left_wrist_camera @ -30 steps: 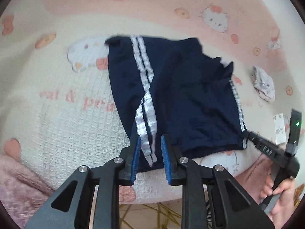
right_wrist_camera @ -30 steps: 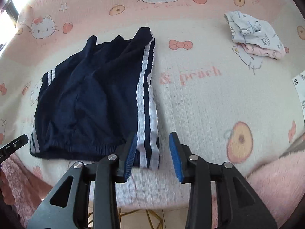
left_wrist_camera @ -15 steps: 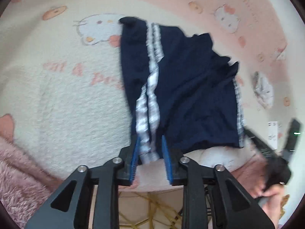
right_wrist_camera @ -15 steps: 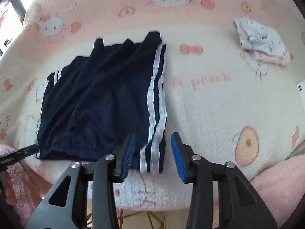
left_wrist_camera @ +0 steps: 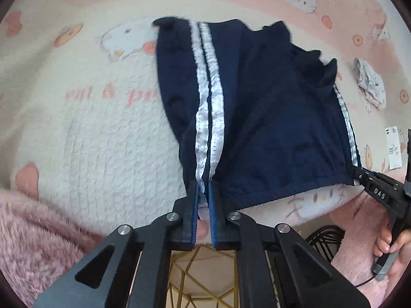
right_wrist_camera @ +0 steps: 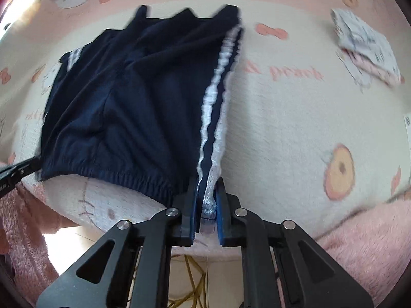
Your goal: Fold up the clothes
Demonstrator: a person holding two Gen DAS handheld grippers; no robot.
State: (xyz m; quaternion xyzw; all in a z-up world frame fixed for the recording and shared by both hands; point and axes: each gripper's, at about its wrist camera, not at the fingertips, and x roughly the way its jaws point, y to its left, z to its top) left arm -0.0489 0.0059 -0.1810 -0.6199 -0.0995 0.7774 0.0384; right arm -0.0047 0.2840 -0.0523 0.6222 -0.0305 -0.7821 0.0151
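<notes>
Navy shorts [left_wrist_camera: 269,118] with white side stripes lie on a cream and pink cartoon-cat blanket [left_wrist_camera: 90,141]. My left gripper [left_wrist_camera: 204,192] points steeply down at the near edge, its jaws closing with the striped waistband corner pinched between the blue pads. In the right wrist view the shorts [right_wrist_camera: 133,97] spread to the left, and my right gripper [right_wrist_camera: 206,195] has its jaws closing on the other striped corner. Each gripper also shows in the other's view: the right gripper [left_wrist_camera: 359,174] with a hand [left_wrist_camera: 390,241] behind it, and the left gripper [right_wrist_camera: 25,169].
A small folded white and pink garment [right_wrist_camera: 367,46] lies at the far right of the blanket. A paper tag [left_wrist_camera: 393,148] sits by the right edge. Fluffy pink cover [left_wrist_camera: 38,231] hangs along the near edge, with a gold wire frame [left_wrist_camera: 195,269] below.
Both pairs of jaws have closed from standing apart around the striped edges to pinching them. The near waistband now looks lifted and stretched between the two grippers.
</notes>
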